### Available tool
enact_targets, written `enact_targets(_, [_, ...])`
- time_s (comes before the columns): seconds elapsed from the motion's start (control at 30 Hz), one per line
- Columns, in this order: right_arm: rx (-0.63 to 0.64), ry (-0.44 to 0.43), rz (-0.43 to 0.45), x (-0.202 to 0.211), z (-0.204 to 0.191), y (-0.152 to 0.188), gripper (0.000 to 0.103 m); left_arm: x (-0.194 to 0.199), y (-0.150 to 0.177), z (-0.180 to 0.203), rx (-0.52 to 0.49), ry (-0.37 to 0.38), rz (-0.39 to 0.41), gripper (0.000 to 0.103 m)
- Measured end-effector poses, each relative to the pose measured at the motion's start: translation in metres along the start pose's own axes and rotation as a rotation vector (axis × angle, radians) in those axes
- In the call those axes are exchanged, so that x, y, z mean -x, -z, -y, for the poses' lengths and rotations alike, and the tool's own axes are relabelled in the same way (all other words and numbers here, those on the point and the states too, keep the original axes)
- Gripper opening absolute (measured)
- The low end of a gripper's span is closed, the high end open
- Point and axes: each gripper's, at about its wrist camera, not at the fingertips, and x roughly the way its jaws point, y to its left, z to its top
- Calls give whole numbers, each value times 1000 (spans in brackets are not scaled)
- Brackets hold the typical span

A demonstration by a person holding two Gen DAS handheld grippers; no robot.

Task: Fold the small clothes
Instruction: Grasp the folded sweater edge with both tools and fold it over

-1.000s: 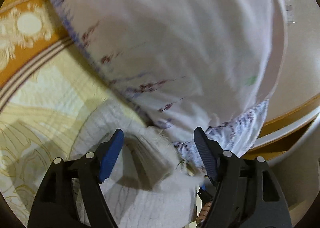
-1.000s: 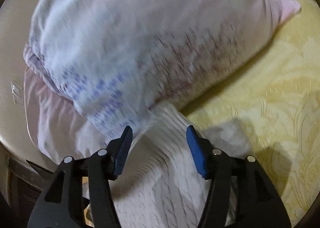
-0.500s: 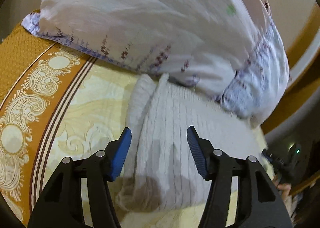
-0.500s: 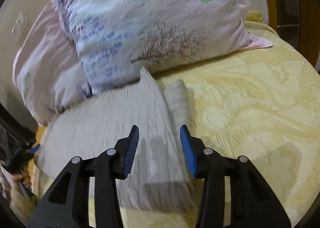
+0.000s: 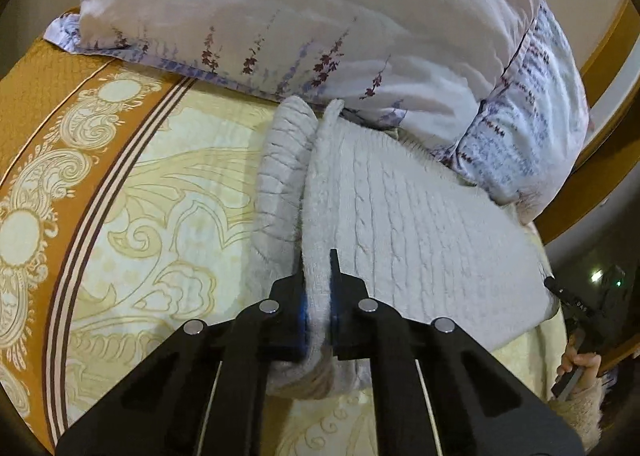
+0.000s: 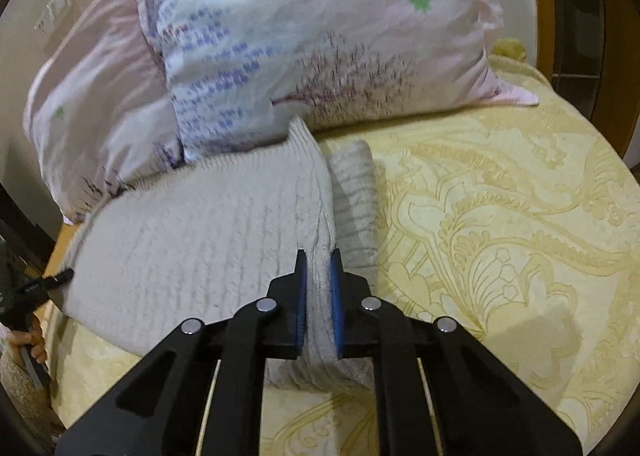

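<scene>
Sweater [image 5: 420, 216] knit in pale cable pattern is laid flat on a bed, its far edge tucked against the pillows. A raised ridge of its fabric is pinched by the left gripper [image 5: 318, 296], whose jaws are closed tight on the knit, with the cloth bunched between the blue pads. To the left of that ridge, a ribbed sleeve [image 5: 280, 176] is seen lying alongside the body of the garment.

In the right wrist view, another fold of the sweater [image 6: 200, 240] is clamped by the right gripper [image 6: 319, 296]; its jaws are likewise shut on the fabric, and a thin band of knit is seen standing between them. The ribbed sleeve [image 6: 354, 200] lies just to the right of this fold.

2 pillows are stacked at the far end: a white floral pillow [image 6: 320, 36] in front and a pink pillow [image 6: 92, 96] behind it to the left. The bedspread [image 6: 500, 236] is yellow with a raised leaf pattern, and an orange border [image 5: 52, 104] is seen at the left.
</scene>
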Motion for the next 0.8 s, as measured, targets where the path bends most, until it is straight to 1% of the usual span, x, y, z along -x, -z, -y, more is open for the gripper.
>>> enact_targets(0.13, [-4,-7,28,19,-3,5,10,16,4,0,-6,30,18,7])
enact_targets(0.2, [-3,16,13,17,-1,11,10,18,7,-2,-18,29,17,7])
enact_targets(0.23, [-7,41,-8,12,2,15,10,17,9,-4,-18,24,12,7])
enact_targets(0.33, [-40,80,-60,-4,12,27,10,7,12,-14,21,30,-13,7])
enact_targets(0.6, [6,160,-50,-2,-4,34,10,6,13,-13,13,24,-4,7])
enact_targets(0.67, [34,179,-47,-4,-7,34,10,5,13,-14,17,28,-3,7])
enact_targets(0.73, [39,178,-54,-2,-7,30,14,6,13,-14,26,34,-6,8])
enact_targets(0.77, [29,173,-51,1,-7,27,19,8,13,-14,29,40,-4,8])
enact_targets(0.8, [14,166,-38,5,-7,23,27,10,13,-14,33,44,-2,8])
